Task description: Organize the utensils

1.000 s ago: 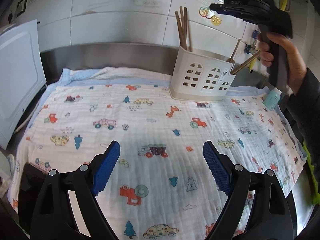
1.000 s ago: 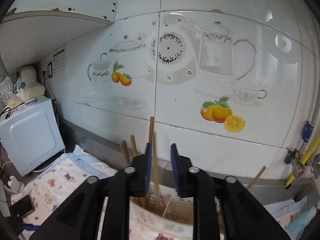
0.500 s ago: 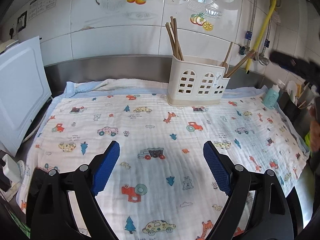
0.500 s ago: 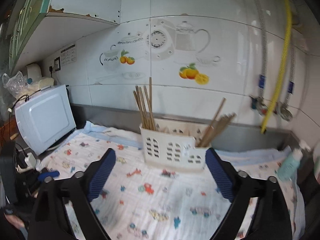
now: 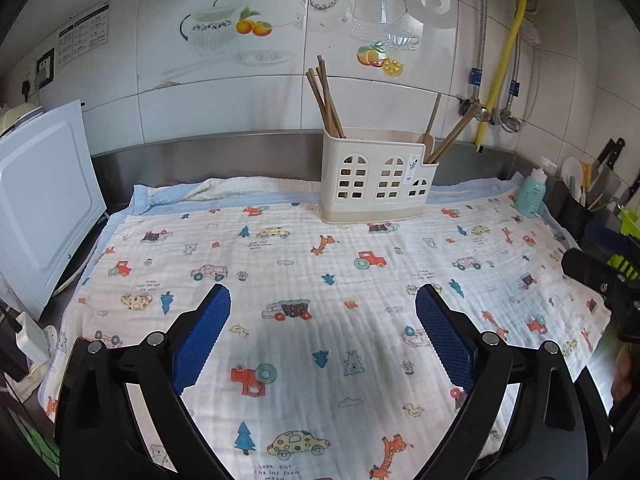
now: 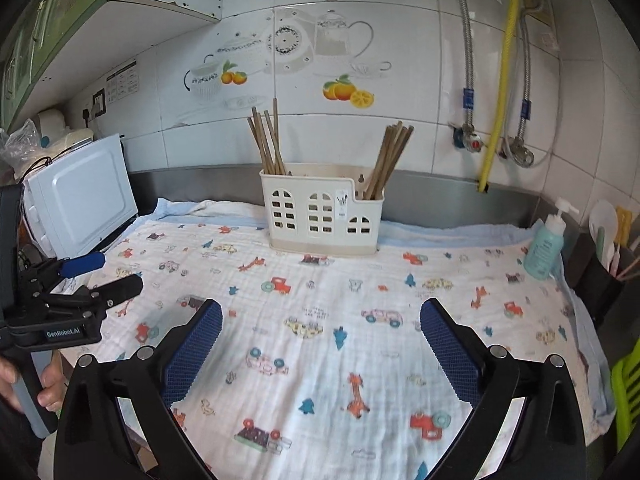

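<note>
Released chopsticks into holder, upper centre; pulled right gripper back, jaws just opened wide, empty. Left gripper likewise apart, empty. Cabinet seen from right view only.

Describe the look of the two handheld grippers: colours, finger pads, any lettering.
Both the left gripper and the right gripper are black plastic linkages with silver pivot screws and blue textured pads. White "GenRobot.AI" lettering marks the left gripper's body in the right wrist view.
</note>
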